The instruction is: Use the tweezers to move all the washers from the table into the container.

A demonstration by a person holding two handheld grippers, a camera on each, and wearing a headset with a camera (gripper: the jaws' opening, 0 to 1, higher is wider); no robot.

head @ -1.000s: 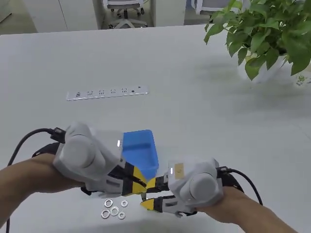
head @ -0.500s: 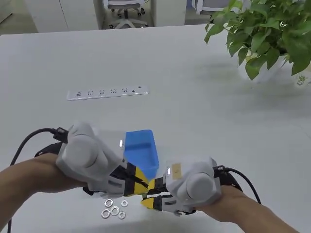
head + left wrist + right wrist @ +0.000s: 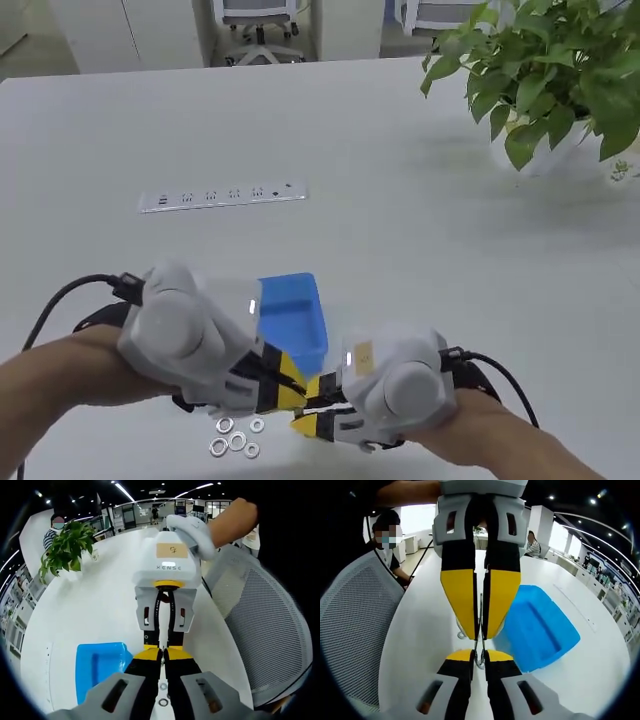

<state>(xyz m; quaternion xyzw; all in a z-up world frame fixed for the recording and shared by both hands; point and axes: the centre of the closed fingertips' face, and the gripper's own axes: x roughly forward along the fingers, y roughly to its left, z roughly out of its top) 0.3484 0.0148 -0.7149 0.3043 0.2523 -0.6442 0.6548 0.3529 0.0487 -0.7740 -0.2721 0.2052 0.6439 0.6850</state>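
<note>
- Left gripper [image 3: 161,655] and right gripper [image 3: 479,656] meet tip to tip, both pinched on the tweezers [image 3: 479,650].
- Washers [image 3: 236,438] lie on the table [image 3: 400,250], near the blue container [image 3: 292,310].
- Risk: an uneven release drops the tweezers and scatters the washers.

I see my left claw [image 3: 290,380] and right claw [image 3: 308,408] tip to tip low over the white surface [image 3: 400,230], just nearer me than the blue container [image 3: 295,312]. Washers [image 3: 236,438] lie clustered beside them; a power strip [image 3: 222,196] and a potted plant [image 3: 560,70] sit well beyond.
</note>
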